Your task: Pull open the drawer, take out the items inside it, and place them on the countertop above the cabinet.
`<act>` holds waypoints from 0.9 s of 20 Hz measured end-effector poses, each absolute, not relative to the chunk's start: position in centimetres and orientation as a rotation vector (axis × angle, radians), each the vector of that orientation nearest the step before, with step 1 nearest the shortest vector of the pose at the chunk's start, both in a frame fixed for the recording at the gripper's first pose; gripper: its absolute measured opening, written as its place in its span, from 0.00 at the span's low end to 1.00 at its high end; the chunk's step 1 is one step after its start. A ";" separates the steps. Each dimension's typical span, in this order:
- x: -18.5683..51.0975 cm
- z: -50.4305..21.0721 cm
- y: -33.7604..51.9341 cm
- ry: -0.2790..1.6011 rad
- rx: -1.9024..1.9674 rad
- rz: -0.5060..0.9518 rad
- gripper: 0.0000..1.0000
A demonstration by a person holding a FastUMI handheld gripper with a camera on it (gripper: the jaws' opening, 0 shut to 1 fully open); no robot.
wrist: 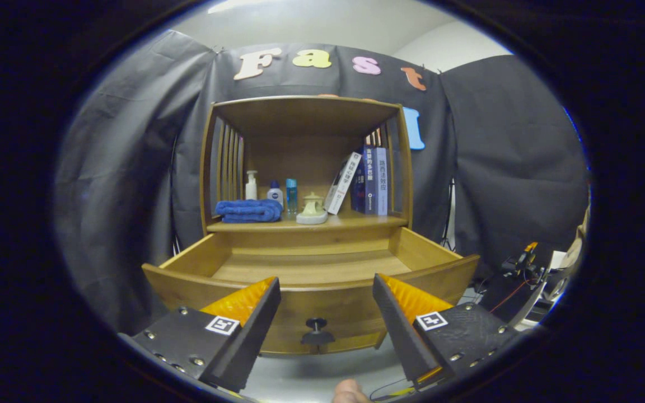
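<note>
our claw (327,291) gapes wide, gripping nothing. just ahead we see the pulled-out drawer (311,280), its knob (317,331) between the fingers (249,313).

The drawer (311,268) front wall hides its near floor; book (381,182) spine lettering is too small to tell.

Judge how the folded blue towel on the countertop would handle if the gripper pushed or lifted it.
The blue towel looks soft and loosely folded, so it would likely sag and unfold when lifted. Pushed, it would probably bunch, maybe nudging the bottles behind. The gripper is open, short of it.
</note>
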State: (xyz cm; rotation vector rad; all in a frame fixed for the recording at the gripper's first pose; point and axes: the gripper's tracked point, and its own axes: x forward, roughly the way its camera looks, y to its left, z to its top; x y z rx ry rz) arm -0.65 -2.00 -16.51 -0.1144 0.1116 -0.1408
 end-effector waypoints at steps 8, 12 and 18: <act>1.1 -22.1 -2.5 0.199 -0.075 -0.121 0.99; 2.1 -24.2 -1.8 0.233 -0.069 -0.097 0.99; 3.4 -24.6 -1.5 0.198 -0.117 -0.059 0.99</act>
